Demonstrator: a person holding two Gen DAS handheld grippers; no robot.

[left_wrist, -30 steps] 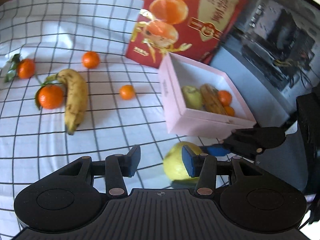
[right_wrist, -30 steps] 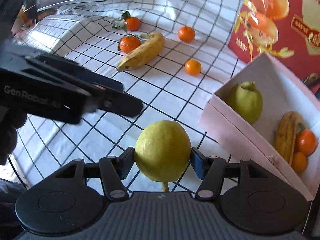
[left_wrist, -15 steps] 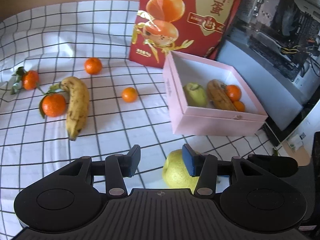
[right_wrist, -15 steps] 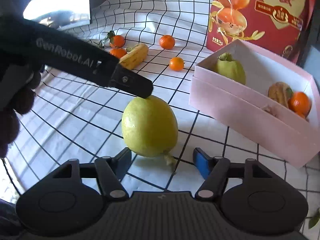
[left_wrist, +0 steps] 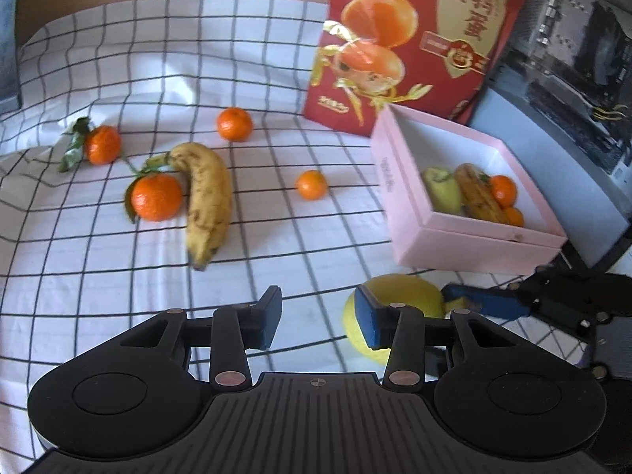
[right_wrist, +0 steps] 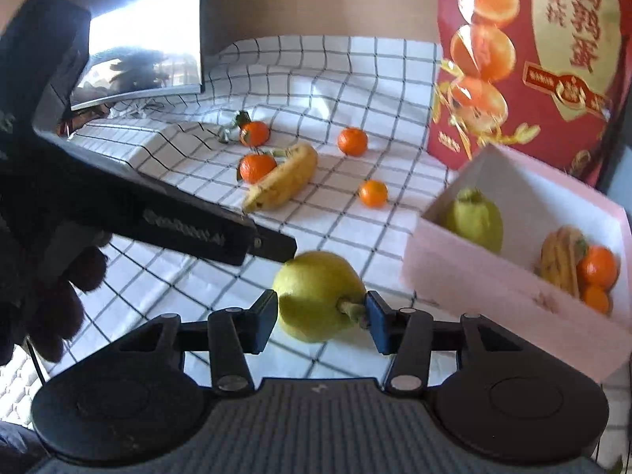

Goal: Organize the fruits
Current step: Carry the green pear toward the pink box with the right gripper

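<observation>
A yellow-green pear (right_wrist: 316, 292) rests on the checked cloth in front of the pink box (right_wrist: 493, 288). My right gripper (right_wrist: 318, 316) has its jaws closing around it: the left pad is against its side and the right pad against its stem end. My left gripper (left_wrist: 318, 316) stands open with its jaws narrowing, and nothing lies between them. The pear (left_wrist: 399, 292) sits just behind its right finger. On the cloth lie a banana (left_wrist: 207, 201) and several mandarins (left_wrist: 156, 197). The box holds a green pear (left_wrist: 442, 191), a banana and two mandarins.
A red gift bag (left_wrist: 414, 39) stands behind the pink box. A monitor (right_wrist: 142, 39) rises at the cloth's far left, and computer hardware (left_wrist: 572, 59) is at the right. A dark-gloved hand (right_wrist: 51, 308) holds the left gripper's body (right_wrist: 177, 225) close over the pear.
My right gripper's jaws have narrowed from wide apart to touching the pear, which now sits between the pads rather than ahead of them. The left jaws have narrowed slightly.
</observation>
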